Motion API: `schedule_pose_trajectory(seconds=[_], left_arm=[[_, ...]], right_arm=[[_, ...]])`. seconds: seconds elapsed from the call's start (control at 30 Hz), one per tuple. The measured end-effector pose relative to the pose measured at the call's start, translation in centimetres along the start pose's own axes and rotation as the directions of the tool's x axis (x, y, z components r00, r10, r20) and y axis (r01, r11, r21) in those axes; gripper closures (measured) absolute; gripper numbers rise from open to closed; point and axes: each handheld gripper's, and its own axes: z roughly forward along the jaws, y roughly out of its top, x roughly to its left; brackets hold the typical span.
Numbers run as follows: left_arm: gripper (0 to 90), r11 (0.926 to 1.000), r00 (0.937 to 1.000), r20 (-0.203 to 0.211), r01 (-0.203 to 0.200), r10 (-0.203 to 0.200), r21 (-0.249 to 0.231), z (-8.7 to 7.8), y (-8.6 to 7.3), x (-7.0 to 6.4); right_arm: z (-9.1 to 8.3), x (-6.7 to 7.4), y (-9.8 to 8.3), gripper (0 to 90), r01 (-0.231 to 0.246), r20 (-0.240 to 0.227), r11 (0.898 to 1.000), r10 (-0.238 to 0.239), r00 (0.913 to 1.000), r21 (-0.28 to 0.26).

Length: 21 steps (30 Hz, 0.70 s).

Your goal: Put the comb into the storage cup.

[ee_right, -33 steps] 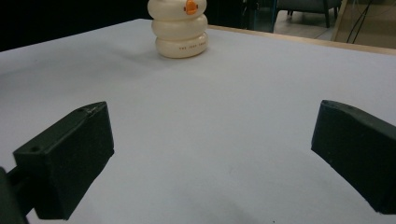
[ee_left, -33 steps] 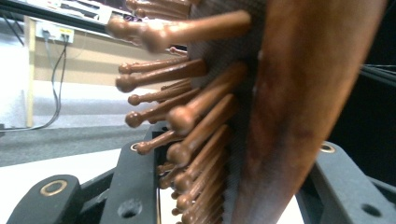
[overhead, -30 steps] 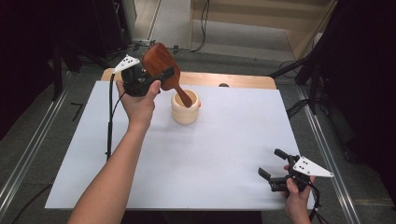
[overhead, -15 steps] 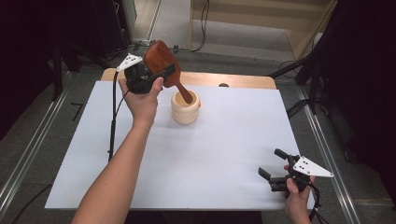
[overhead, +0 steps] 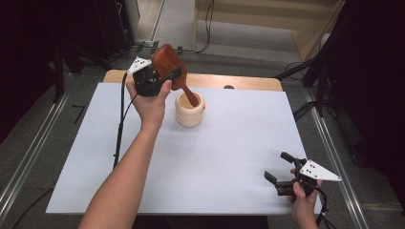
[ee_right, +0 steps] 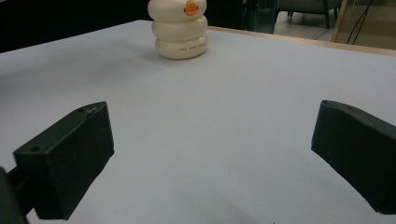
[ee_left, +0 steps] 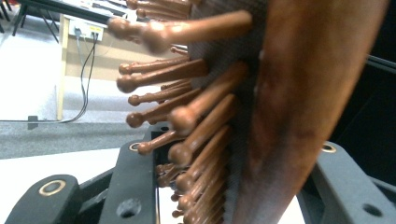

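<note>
Nearest to me, the right hand-held gripper [overhead: 282, 173] sits low at the near right corner of the desk [overhead: 229, 157], its jaws spread wide with nothing between them; in the right gripper view I look out between the two black pads across bare white surface. It is parked and well apart from the action.

Moving up the desk, my left forearm reaches in from the bottom toward the far side. The left hand-held gripper [overhead: 165, 78] is clamped on the head of the wooden hairbrush [overhead: 168, 66]. In the left gripper view the jaws sit either side of the brush head [ee_left: 299, 93], with its rows of round-tipped wooden bristles [ee_left: 187, 116] sticking out to the left. It looks like a firm grip.

Beyond that, the cream ribbed holder [overhead: 189, 109] stands upright toward the far middle of the desk, just beside my left hand. The brush is tilted, head up and to the left, and its handle [overhead: 191, 98] slants down into the holder's mouth.

I judge this to be the placing step: the handle is in the pot but the brush is not yet released. Next I need to ease it down until the handle bottoms out and the brush leans on the rim, then open the left jaws gently and back away without tipping the holder, which looks light.
</note>
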Motion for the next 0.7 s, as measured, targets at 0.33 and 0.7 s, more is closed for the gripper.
schedule_pose_trajectory(seconds=[0.33, 0.7], left_arm=[[55.7, 0.9994, 0.9998, -0.020, -0.001, 0.002, 0.035, 0.6, -1.3, 0.4], [55.6, 0.9982, 0.9993, -0.036, 0.001, 0.001, 0.060, 1.2, -2.4, 0.6]], right_arm=[[0.0, 0.0, 0.0, 0.0, 0.001, -0.001, 1.000, -0.001, 1.0000, 0.001], [0.0, 0.0, 0.0, 0.0, 0.003, -0.002, 1.000, -0.003, 1.0000, 0.001]])
